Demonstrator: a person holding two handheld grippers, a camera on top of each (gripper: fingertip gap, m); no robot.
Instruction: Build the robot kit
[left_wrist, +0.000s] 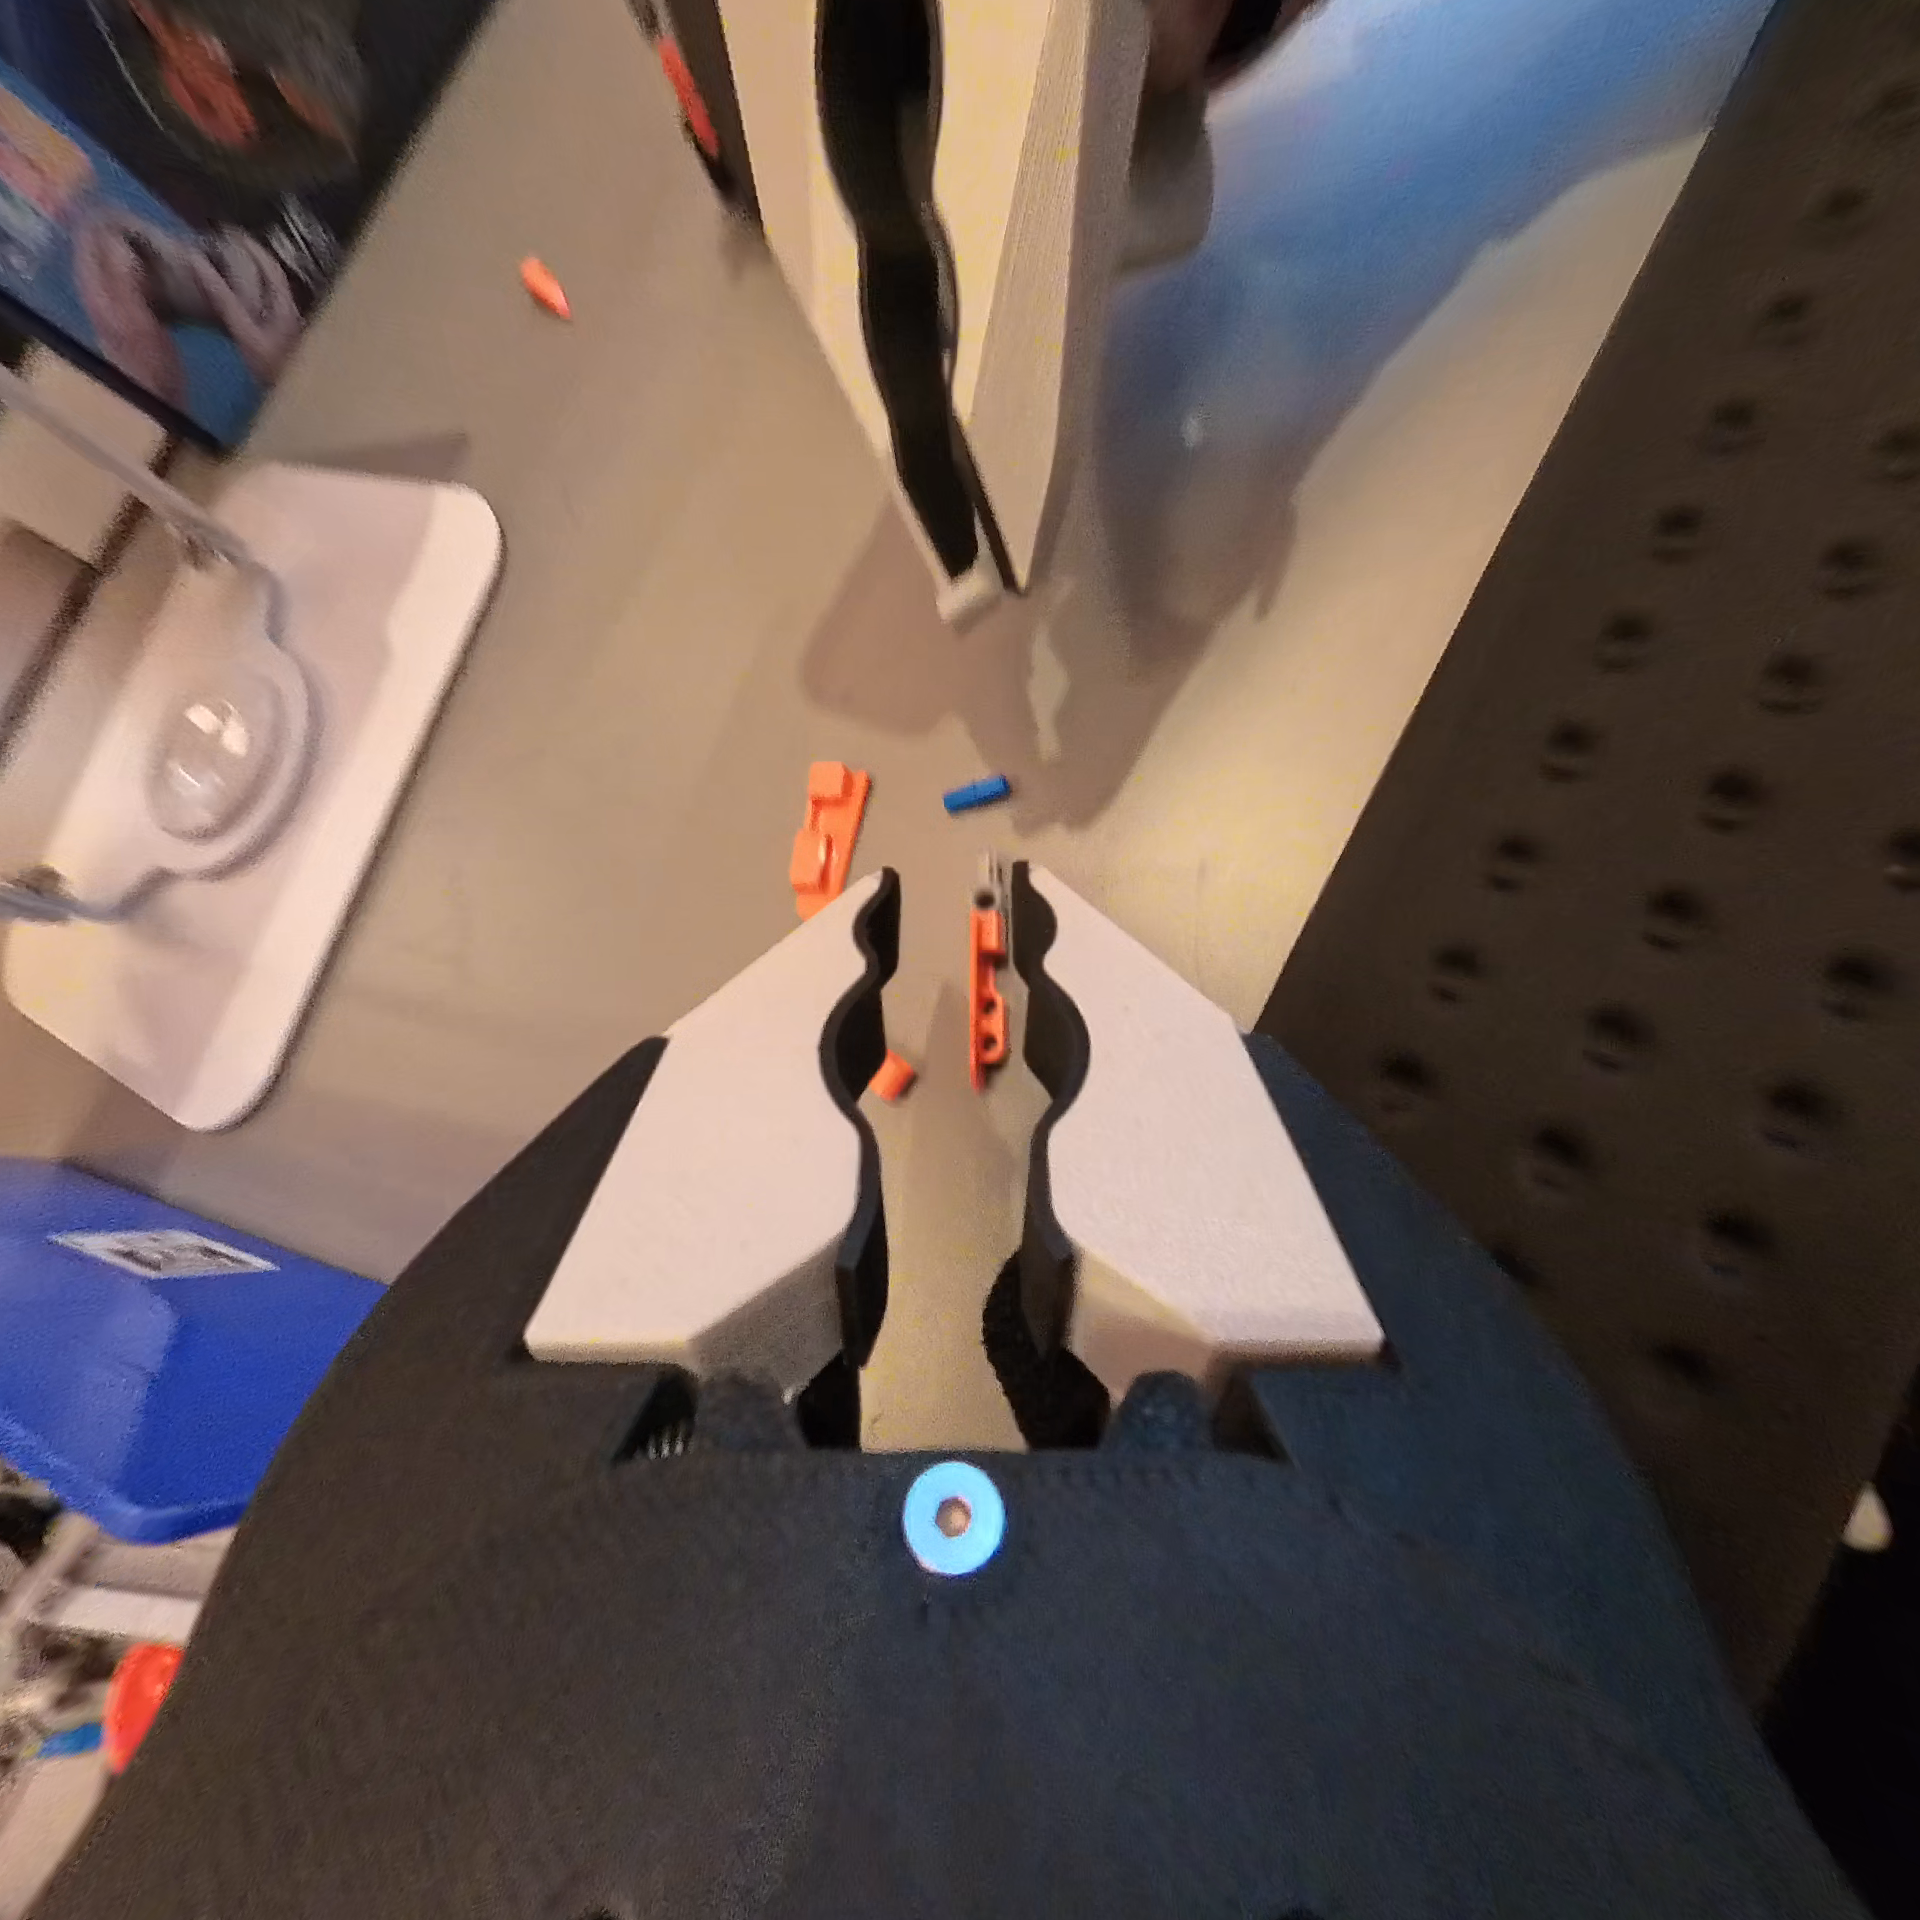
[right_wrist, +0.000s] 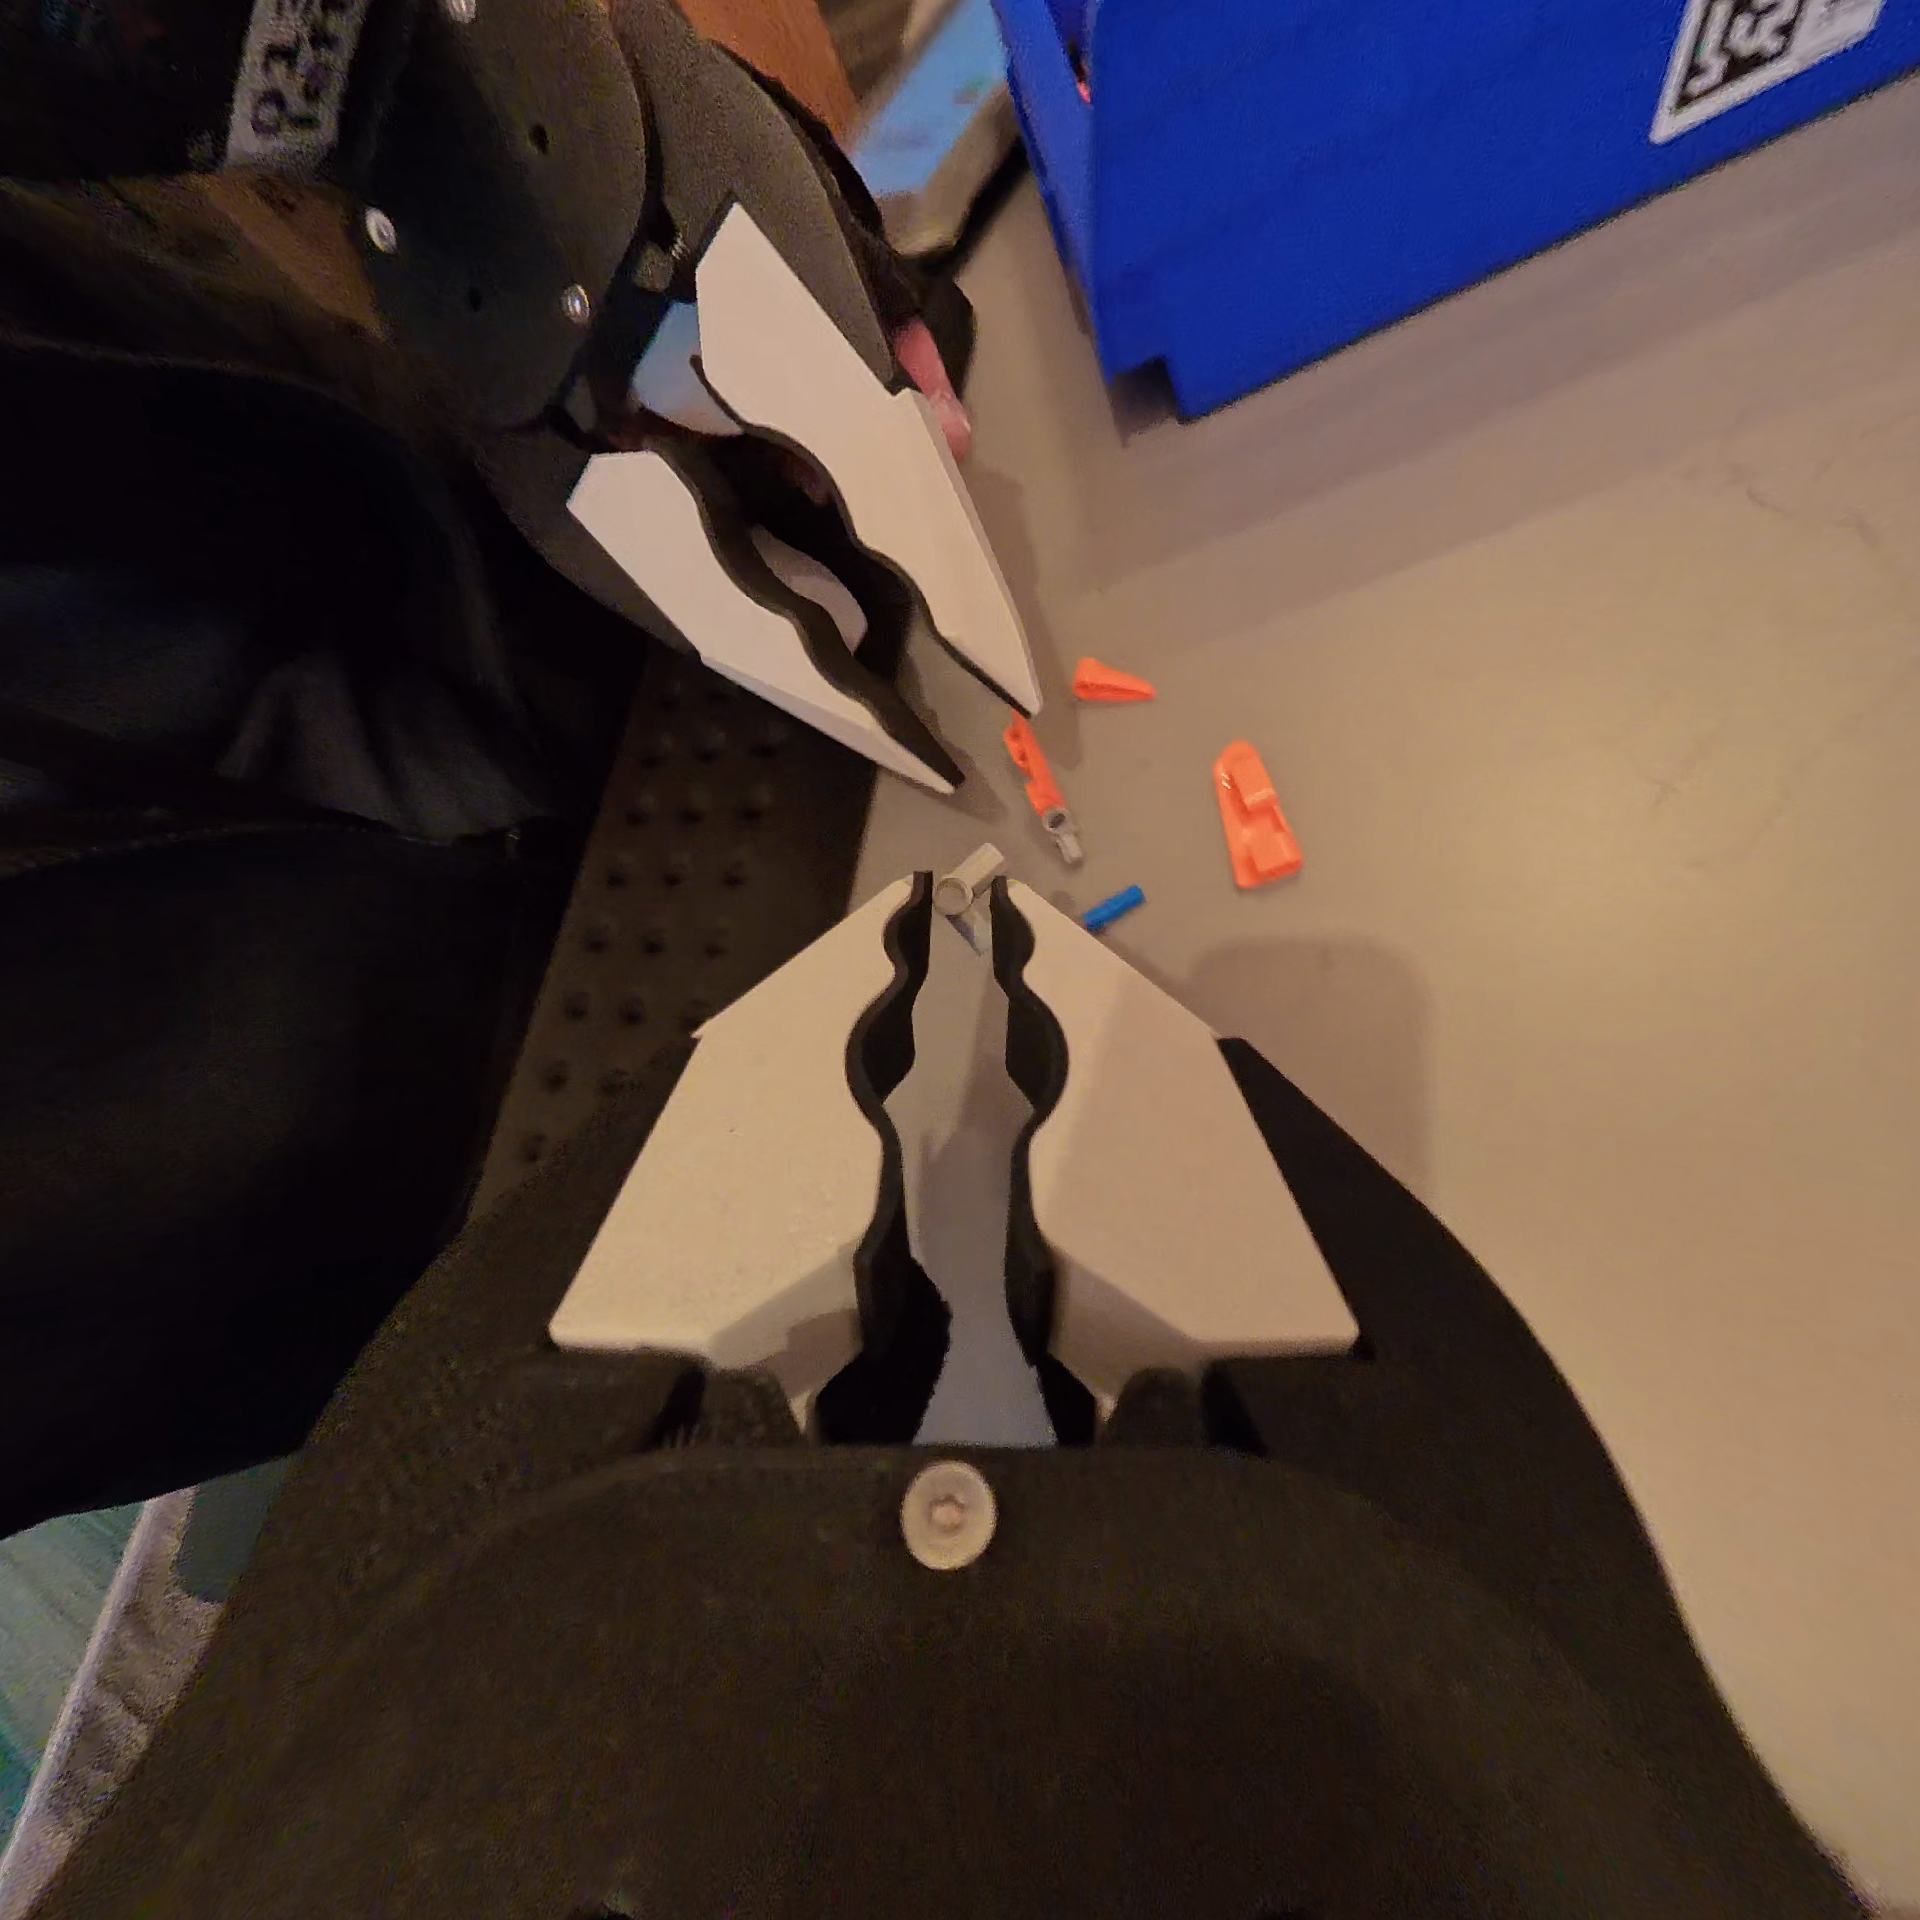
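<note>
Right wrist view: the right gripper (right_wrist: 954, 891) pinches a small grey plastic connector with a round hole (right_wrist: 964, 881) between its fingers' tips, above the beige bench (right_wrist: 1558, 727) near its black perforated edge strip (right_wrist: 665, 914). Left wrist view: the left gripper (left_wrist: 948, 881) hovers with fingers parted and holding nothing, a thin orange perforated beam with a grey end (left_wrist: 987, 987) lying on the bench between them; a blue pin (left_wrist: 977, 795) and an orange wedge-shaped panel (left_wrist: 826, 836) lie just beyond.

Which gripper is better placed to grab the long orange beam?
The left gripper: its jaws are open and empty, the long orange plastic beam lying at their tips. The right gripper is shut on a small grey connector.
</note>
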